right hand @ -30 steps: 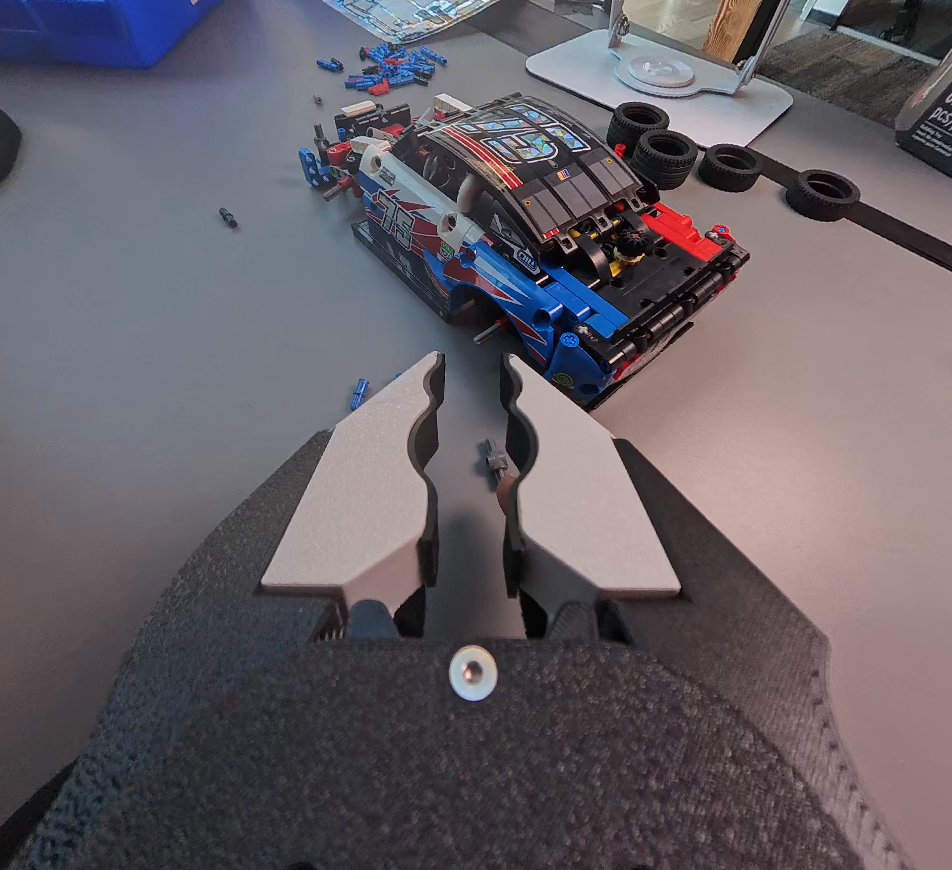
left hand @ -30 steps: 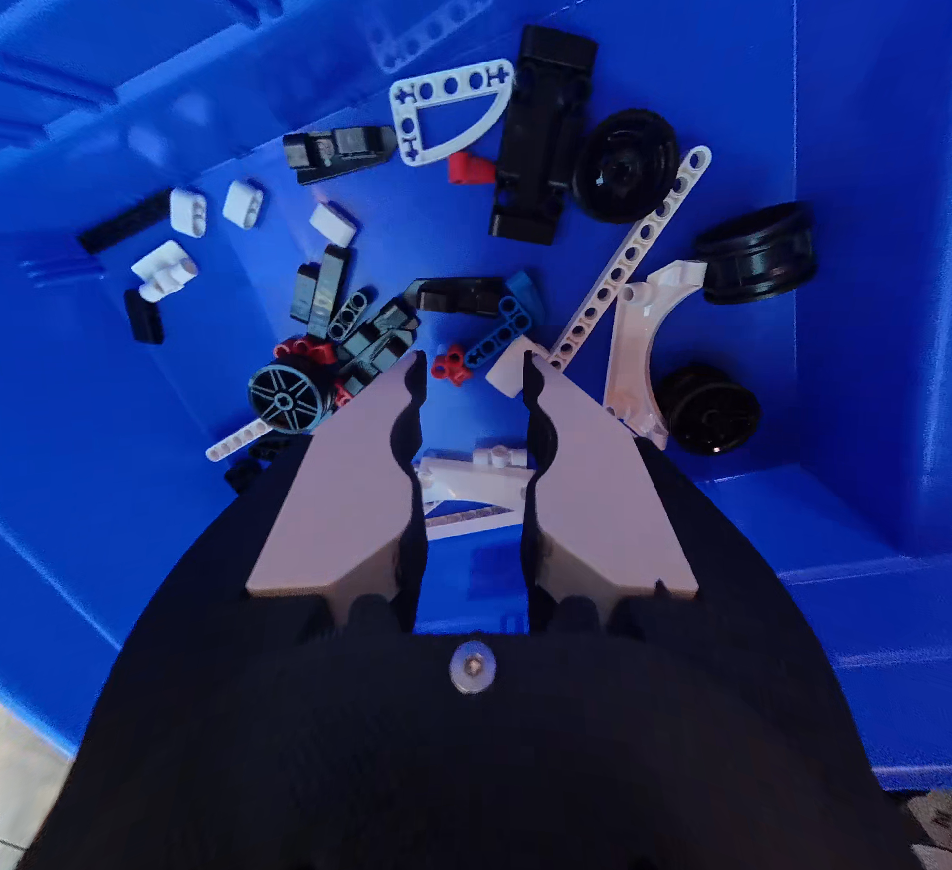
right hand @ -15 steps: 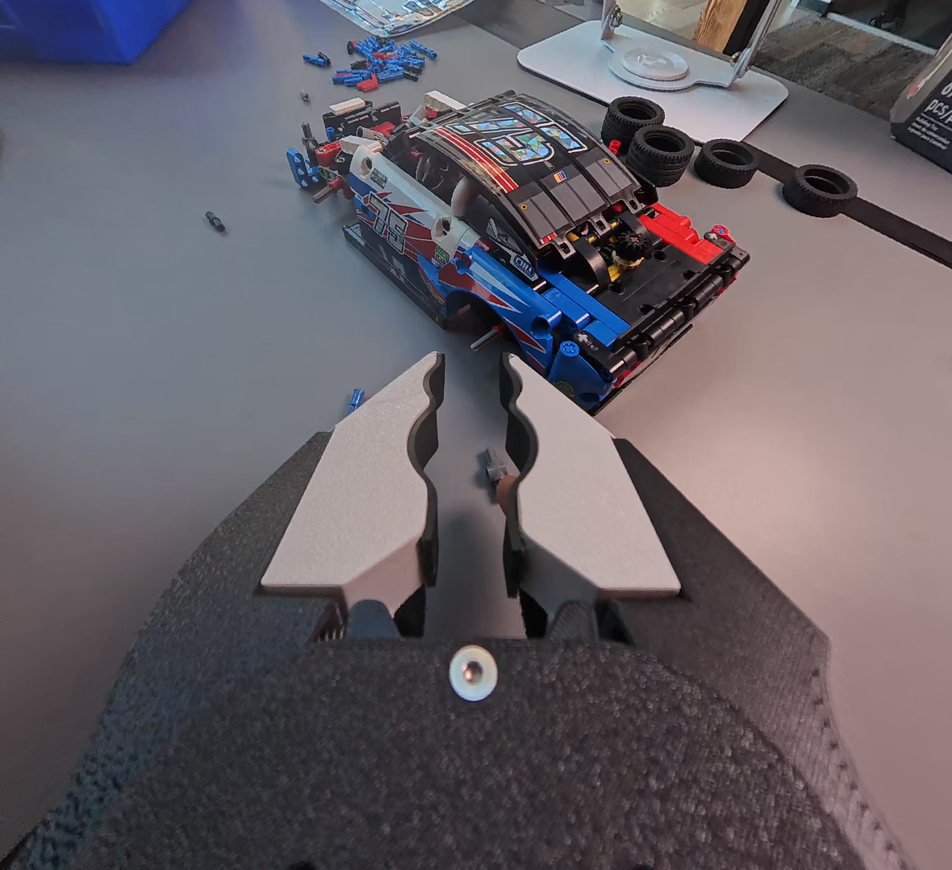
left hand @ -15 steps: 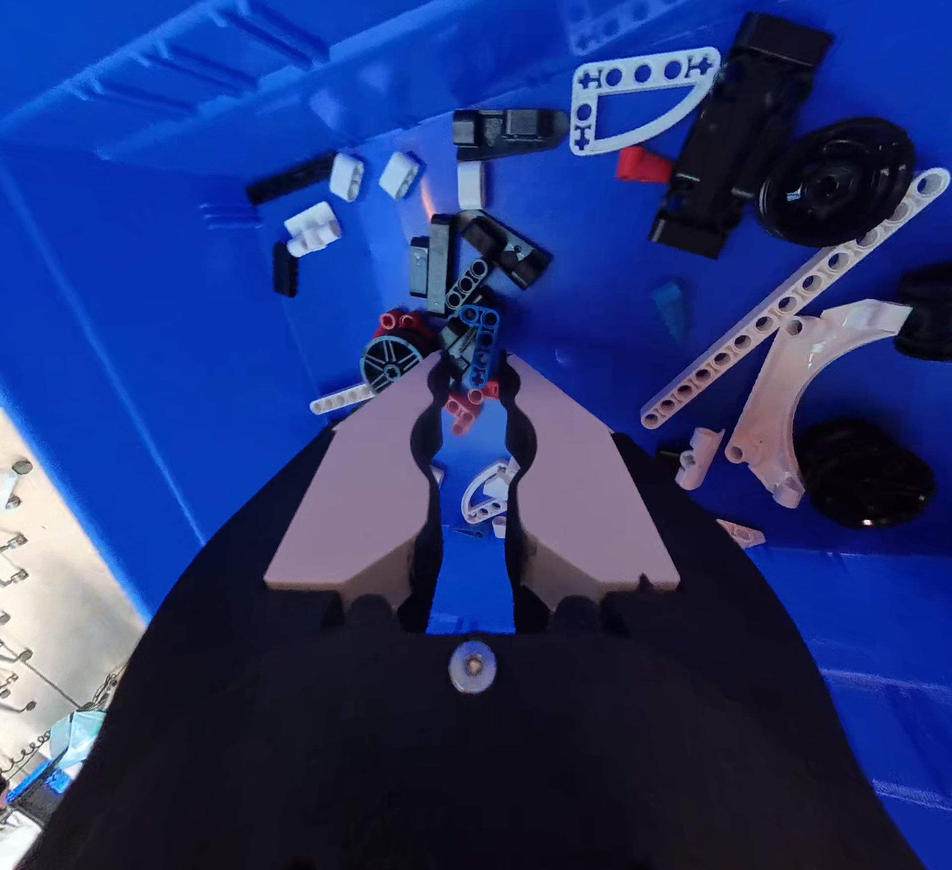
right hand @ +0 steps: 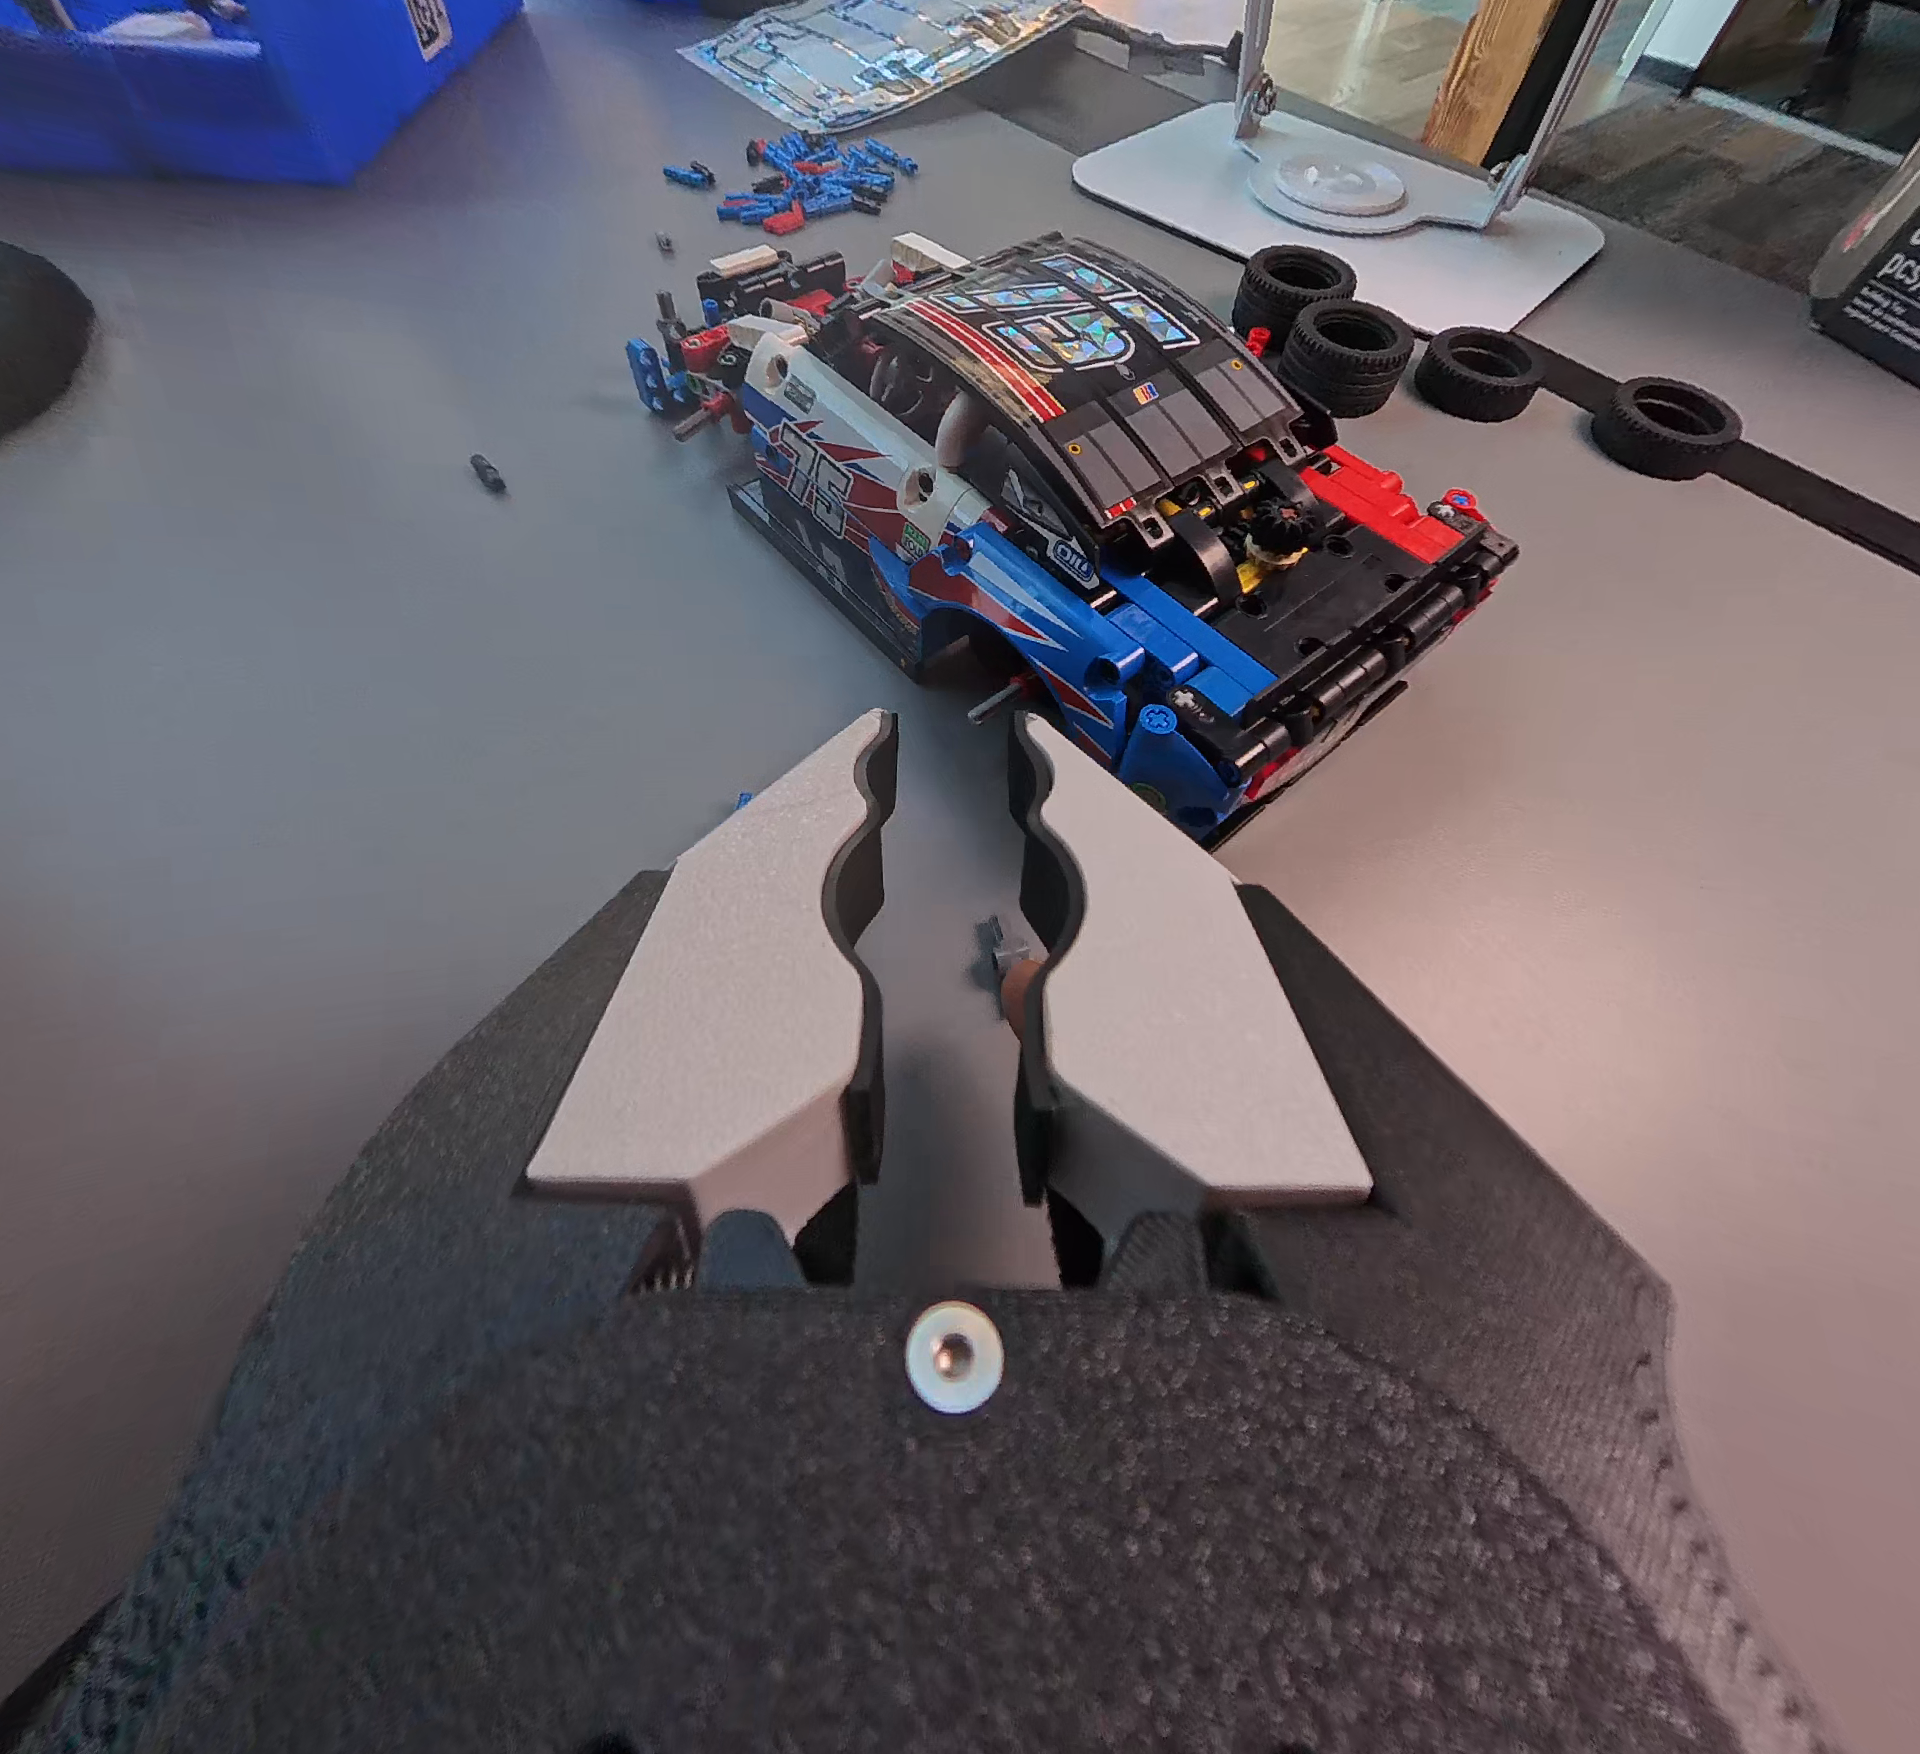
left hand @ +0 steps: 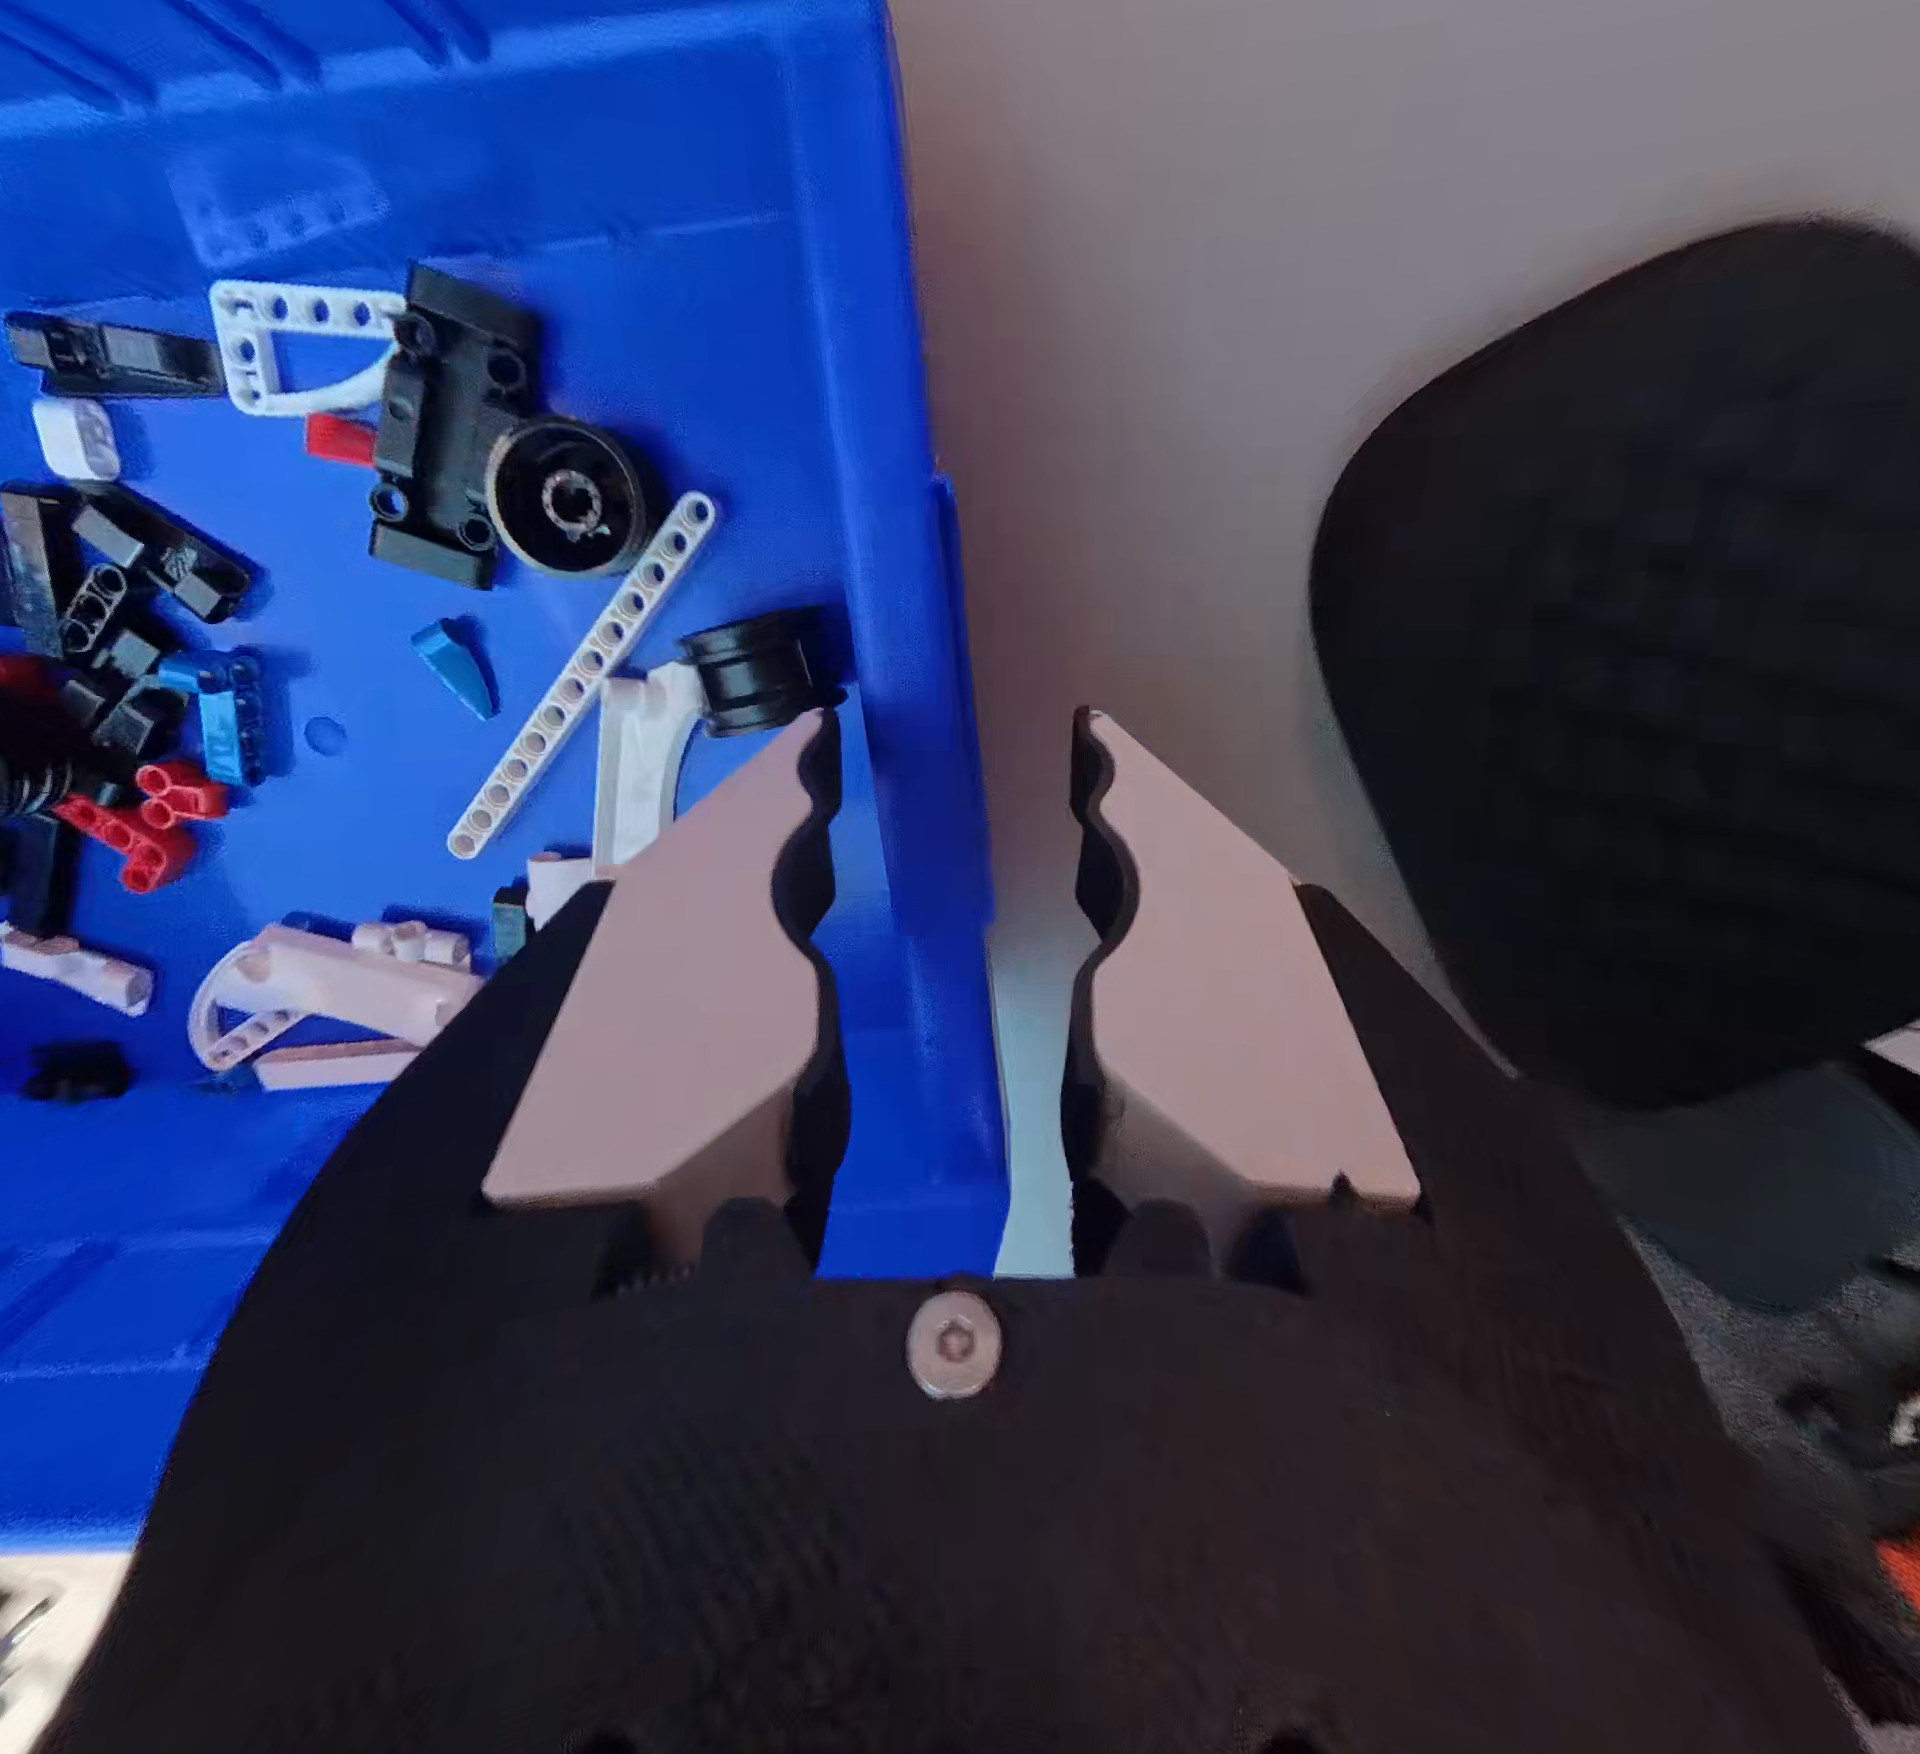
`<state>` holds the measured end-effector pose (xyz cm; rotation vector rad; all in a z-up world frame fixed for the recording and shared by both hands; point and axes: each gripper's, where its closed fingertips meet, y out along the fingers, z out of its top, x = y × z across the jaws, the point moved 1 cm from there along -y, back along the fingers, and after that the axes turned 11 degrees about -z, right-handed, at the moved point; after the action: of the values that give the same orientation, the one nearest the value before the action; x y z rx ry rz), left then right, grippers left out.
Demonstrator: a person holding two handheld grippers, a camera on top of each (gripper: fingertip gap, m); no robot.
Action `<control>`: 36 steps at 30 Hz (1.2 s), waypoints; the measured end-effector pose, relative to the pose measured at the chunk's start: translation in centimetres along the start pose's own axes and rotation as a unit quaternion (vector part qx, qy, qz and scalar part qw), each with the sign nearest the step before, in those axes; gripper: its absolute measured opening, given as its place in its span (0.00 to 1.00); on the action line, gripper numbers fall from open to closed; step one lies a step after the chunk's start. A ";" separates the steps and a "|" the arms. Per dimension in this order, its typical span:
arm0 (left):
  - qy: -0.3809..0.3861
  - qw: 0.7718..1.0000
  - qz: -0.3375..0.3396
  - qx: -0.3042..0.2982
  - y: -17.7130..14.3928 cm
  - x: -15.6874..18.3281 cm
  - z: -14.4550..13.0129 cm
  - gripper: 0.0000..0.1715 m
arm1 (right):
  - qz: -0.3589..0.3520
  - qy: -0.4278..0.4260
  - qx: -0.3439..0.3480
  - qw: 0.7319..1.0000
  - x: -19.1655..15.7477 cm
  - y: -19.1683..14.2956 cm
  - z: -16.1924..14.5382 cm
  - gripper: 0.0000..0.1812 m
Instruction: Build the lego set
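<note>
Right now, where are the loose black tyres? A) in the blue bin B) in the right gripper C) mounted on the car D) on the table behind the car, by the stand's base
D: the four tyres sit on the grey table beyond the car, beside the stand base; the car's wheel arch is bare.

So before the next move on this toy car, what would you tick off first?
1. Left gripper empty and open: ok.
2. Left gripper over the parts in the blue bin: not ok, it straddles the bin's wall.
3. Right gripper empty and open: ok, only a small grey pin lies on the table under it.
4. Car upright on the table: ok.
5. Tyres fitted: not ok, four lie loose beside the car.
6. Which part goes next: cannot tell.
</note>
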<state>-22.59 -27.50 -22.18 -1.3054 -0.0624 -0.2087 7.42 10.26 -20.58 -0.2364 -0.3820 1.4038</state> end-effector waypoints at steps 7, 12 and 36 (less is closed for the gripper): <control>0.009 1.000 -0.001 -0.017 -2.2 3.6 -0.1 0.13 | 0.009 -0.013 0.032 0.999 -0.5 -1.4 1.2 0.10; -0.019 0.996 -0.008 0.083 -7.3 4.8 2.1 0.14 | 0.010 -0.014 0.050 0.999 -0.7 -2.0 1.9 0.10; -0.087 0.978 0.071 0.174 -3.7 0.7 0.7 0.19 | 0.016 -0.007 0.033 0.999 -1.0 -1.3 1.2 0.10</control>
<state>-22.56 -27.80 -18.35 -0.9717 -0.1481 0.0389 8.01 9.04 -19.08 -0.1786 -0.3440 1.4471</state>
